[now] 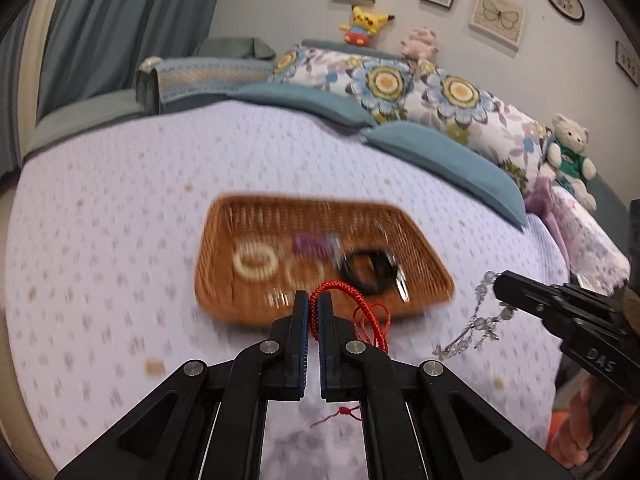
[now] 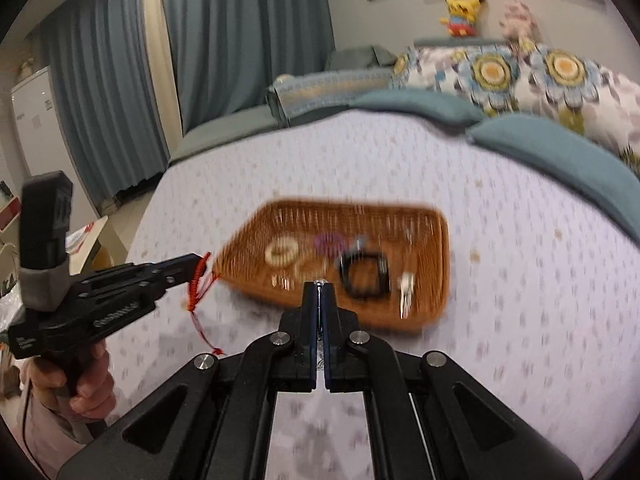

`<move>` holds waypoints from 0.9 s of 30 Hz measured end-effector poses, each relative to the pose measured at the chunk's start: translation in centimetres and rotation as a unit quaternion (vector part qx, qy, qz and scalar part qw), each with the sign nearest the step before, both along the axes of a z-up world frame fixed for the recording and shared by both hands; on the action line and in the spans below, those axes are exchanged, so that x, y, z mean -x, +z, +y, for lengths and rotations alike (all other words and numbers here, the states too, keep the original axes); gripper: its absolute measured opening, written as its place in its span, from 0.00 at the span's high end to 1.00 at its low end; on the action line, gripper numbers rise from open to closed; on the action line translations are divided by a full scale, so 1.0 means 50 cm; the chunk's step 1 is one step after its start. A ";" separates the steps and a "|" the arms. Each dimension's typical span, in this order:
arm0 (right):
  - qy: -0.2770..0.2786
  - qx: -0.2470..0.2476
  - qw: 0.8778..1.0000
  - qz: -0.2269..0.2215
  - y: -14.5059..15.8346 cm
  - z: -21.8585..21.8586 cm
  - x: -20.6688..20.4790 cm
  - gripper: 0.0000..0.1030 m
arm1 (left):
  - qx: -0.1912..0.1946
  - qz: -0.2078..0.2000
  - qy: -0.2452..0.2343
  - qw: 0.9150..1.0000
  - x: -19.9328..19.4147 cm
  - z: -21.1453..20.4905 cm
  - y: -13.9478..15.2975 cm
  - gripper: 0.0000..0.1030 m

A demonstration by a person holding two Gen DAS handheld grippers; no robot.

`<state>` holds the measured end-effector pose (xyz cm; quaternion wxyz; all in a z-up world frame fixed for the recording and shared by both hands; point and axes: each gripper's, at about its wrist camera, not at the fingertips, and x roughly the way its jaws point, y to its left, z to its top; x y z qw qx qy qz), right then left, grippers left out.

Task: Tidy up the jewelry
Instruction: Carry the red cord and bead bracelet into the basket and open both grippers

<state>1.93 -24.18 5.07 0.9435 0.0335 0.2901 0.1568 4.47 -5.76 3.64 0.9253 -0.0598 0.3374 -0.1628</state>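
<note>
A brown wicker tray (image 1: 424, 256) lies on the lilac bedspread and holds a cream ring (image 1: 256, 261), a purple piece (image 1: 307, 245), a black bracelet (image 1: 370, 271) and a silvery clip (image 1: 401, 286). My left gripper (image 1: 314, 300) is shut on a red cord bracelet (image 1: 370, 320) just in front of the tray; its tail hangs down. My right gripper (image 2: 320, 290) is shut on a crystal bead chain (image 1: 474, 322), which dangles to the tray's right. The tray (image 2: 434, 280) also shows in the right wrist view, blurred, with the left gripper (image 2: 198, 265) and red cord (image 2: 196, 284) at its left corner.
Teal pillows (image 1: 440, 156) and floral pillows (image 1: 400, 84) lie behind the tray. A teddy bear (image 1: 570, 156) sits at the far right. Blue curtains (image 2: 240, 40) and a white cabinet (image 2: 34, 120) stand left of the bed.
</note>
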 end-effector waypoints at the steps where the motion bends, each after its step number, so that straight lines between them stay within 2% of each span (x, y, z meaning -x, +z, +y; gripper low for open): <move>1: 0.003 -0.005 1.000 -0.007 0.013 0.004 -0.022 0.98 | 0.004 -0.003 0.002 1.000 -0.026 0.002 0.008 0.96; 6: 0.015 -0.014 1.000 -0.011 0.024 0.035 -0.105 0.98 | 0.019 -0.003 0.016 1.000 -0.128 0.006 0.016 0.96; 9: 0.027 -0.026 0.999 0.009 0.003 0.048 -0.162 0.98 | 0.027 0.004 0.025 0.999 -0.179 0.014 -0.001 0.96; 13: 0.037 -0.028 0.998 0.048 -0.059 0.070 -0.219 0.98 | 0.042 0.013 0.035 0.998 -0.223 0.029 -0.038 0.96; 19: 0.038 -0.019 0.995 0.094 -0.147 0.084 -0.253 0.98 | 0.030 0.043 0.039 0.998 -0.254 0.021 -0.106 0.97; 27: 0.043 -0.025 0.992 0.118 -0.178 0.071 -0.266 0.98 | 0.000 0.061 0.015 0.998 -0.259 -0.011 -0.146 0.96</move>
